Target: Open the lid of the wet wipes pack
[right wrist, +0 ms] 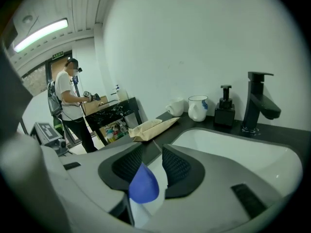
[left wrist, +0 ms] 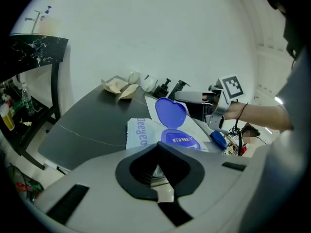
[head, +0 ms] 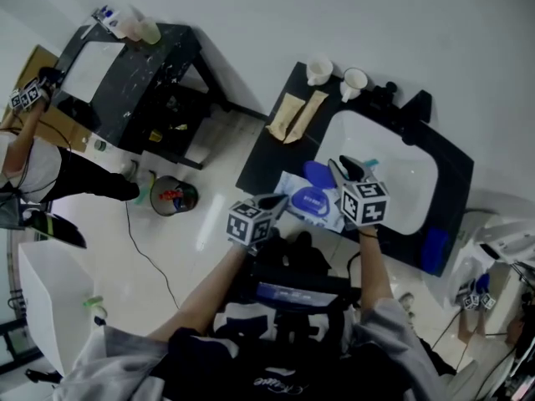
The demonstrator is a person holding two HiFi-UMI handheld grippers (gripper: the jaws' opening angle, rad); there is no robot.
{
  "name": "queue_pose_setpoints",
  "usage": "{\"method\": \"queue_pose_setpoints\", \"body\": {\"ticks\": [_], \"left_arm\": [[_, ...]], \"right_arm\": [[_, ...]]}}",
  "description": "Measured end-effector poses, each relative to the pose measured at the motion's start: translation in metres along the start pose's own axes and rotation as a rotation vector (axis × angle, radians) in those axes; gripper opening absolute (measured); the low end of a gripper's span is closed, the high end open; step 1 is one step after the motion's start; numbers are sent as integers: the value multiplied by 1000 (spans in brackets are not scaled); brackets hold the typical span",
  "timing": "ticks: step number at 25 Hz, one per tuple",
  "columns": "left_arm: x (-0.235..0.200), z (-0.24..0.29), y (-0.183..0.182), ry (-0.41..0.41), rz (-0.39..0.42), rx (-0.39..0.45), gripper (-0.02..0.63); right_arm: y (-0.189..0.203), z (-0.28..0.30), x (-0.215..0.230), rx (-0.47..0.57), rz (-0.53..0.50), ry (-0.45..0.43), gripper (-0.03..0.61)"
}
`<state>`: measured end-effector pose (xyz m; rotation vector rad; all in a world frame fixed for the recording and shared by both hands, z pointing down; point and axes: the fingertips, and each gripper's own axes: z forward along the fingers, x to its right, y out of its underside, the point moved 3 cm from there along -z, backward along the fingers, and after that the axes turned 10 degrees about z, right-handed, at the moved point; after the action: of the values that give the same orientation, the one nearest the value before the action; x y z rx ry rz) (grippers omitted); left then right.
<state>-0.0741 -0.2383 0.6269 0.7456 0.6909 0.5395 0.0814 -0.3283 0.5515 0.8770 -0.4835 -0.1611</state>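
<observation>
The white wet wipes pack (head: 303,200) lies on the black counter (head: 267,161) beside the sink. Its blue lid (head: 318,174) stands open, upright above the blue label (left wrist: 179,139). My left gripper (head: 276,200) is shut on the pack's near edge (left wrist: 156,171), with white film pinched between its pads. My right gripper (head: 344,167) is at the raised lid (right wrist: 143,186), which shows low in the narrow gap between the jaws. The pads stand a little apart. In the left gripper view the right gripper (left wrist: 194,97) reaches toward the lid (left wrist: 170,111) from behind.
A white sink (head: 401,182) with black faucet (right wrist: 257,101) and soap dispenser (right wrist: 224,111) is on the right. Two white cups (head: 319,69) and brown paper packets (head: 297,115) sit at the back. A blue sponge (head: 433,249) lies nearby. Another person (head: 33,165) stands by a black table (head: 125,65).
</observation>
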Motion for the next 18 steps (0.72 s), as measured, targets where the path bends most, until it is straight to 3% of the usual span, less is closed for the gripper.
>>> {"method": "queue_pose_setpoints", "body": {"ticks": [5,13,18], "left_arm": [[0,2,-2,-8,6,12,6],[12,-7,-23,1,28,61,6],[28,-16,-44,25,61,113,6]], "right_arm": [[6,-33,-10,79,86,-41,143],[34,-72,-32,120,246,-67,143],[45,-85,-45,145,265,-45,74]]}}
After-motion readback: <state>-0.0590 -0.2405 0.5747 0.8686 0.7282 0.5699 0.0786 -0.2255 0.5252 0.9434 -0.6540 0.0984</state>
